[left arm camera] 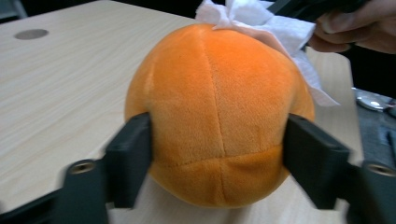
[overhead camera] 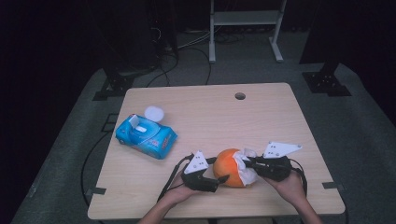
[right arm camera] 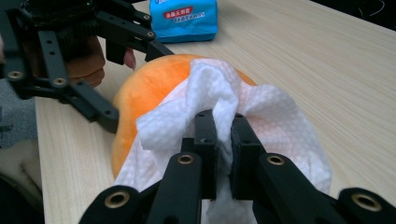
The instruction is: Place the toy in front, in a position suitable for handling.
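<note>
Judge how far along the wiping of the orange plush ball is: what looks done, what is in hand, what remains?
Done: a white wipe is out of the blue wipe pack, whose lid stands open. In hand: the left gripper clamps the orange plush ball by its sides, while the right gripper, shut on the wipe, presses it onto the ball. Left: probably finishing the wiping and putting wipe and ball down.

Two black linkage-built grippers, left gripper [overhead camera: 223, 178] and right gripper [overhead camera: 246, 162], each topped with a grey three-cornered plate bearing dark dots. Brass-ringed screw holes at the joints, blocky black jaw pads, black cables trailing. Forearms bare.
</note>
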Available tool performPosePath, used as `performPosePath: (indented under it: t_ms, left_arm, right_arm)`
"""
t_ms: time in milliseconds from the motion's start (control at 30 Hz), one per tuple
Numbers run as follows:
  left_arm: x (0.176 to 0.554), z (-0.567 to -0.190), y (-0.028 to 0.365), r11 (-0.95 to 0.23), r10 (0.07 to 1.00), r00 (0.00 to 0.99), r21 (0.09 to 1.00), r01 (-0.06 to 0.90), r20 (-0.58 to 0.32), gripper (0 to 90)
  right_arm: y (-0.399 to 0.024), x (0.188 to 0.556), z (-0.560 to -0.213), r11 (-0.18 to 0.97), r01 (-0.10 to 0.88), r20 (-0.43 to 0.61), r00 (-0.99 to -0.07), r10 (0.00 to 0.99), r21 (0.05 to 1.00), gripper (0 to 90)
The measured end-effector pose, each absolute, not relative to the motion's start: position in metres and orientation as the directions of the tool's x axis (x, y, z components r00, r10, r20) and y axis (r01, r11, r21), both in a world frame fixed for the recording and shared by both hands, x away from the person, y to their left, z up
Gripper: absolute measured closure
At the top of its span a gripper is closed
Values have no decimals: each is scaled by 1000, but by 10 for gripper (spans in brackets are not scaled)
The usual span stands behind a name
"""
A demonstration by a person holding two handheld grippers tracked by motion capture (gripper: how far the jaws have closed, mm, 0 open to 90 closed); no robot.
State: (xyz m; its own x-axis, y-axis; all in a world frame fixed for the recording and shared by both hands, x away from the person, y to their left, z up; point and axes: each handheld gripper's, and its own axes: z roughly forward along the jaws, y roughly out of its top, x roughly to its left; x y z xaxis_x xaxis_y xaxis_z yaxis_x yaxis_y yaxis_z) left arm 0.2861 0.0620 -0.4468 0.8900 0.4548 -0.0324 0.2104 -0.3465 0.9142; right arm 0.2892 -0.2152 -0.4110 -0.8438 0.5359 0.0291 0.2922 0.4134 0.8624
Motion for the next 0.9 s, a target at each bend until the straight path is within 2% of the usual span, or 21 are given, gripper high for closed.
performPosePath:
  t_ms: [100, 200, 333, 633, 767, 833, 900]
  left_arm:
    - [284, -444, 62, -343, 464, 885, 919, 194, -14, 390]
    - [281, -443, 57, -348, 455, 890, 922, 173, 5, 397]
    - [279, -443, 56, -370, 447, 894, 916, 155, 29, 396]
    - [280, -442, 58, -363, 445, 895, 916, 172, 8, 376]
    - [281, -442, 56, -346, 455, 890, 916, 201, -24, 269]
    - [280, -443, 56, -352, 455, 890, 914, 203, -22, 275]
    - [280, -444, 57, -347, 462, 886, 916, 203, -21, 319]
  right_arm:
    - [-215, 282, -402, 413, 243, -20, -843, 538, 877, 831]
    - [-208, 275, -393, 394, 197, -36, -859, 511, 898, 831]
    - [-187, 265, -392, 461, 141, -108, -874, 473, 876, 831]
    - [-219, 283, -401, 426, 231, -50, -831, 554, 874, 831]
    - [-220, 285, -407, 414, 254, -27, -826, 563, 874, 830]
    - [-216, 284, -410, 412, 262, -21, -823, 568, 873, 830]
    - [-214, 283, -411, 413, 265, -17, -825, 565, 871, 830]
